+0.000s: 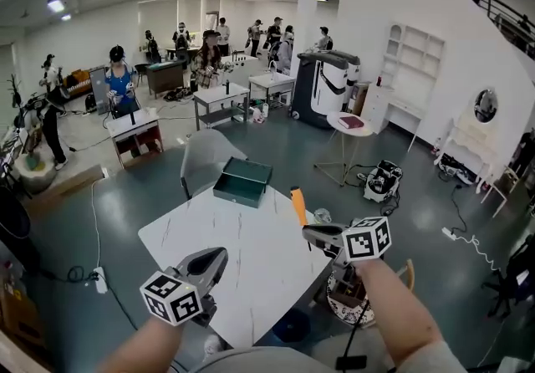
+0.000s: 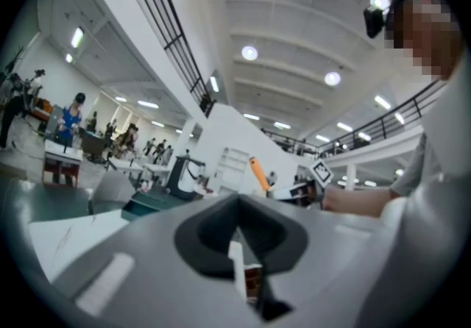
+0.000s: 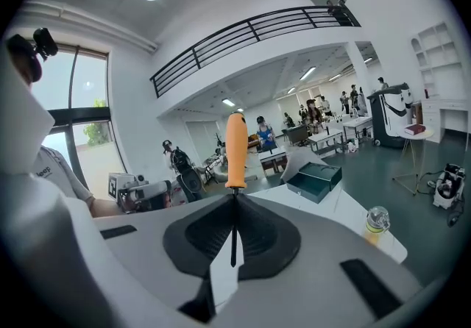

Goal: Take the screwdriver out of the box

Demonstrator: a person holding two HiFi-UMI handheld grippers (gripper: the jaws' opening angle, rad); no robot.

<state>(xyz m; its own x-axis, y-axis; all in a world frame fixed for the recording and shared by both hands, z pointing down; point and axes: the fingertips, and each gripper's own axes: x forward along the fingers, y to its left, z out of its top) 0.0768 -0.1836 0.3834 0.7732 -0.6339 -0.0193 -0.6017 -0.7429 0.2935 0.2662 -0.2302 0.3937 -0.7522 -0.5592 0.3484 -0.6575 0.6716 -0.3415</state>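
- The right gripper [image 3: 234, 201] has its jaws closed on the thin metal shaft of the screwdriver [image 3: 235, 148], whose orange handle stands up toward 12 o'clock.
- The left gripper [image 2: 237, 229] has its jaws pressed together with nothing between them.
- Both grippers hang over the near edge of the white table [image 1: 242, 254].
- The screwdriver is outside the green box [image 1: 242, 181], which sits open at the table's 12 o'clock edge.

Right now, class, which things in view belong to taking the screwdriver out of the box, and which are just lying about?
Job: screwdriver, shaft in the jaws of the right gripper; green box on the white table.
Lying about: small bottle; grey chair; round side table.
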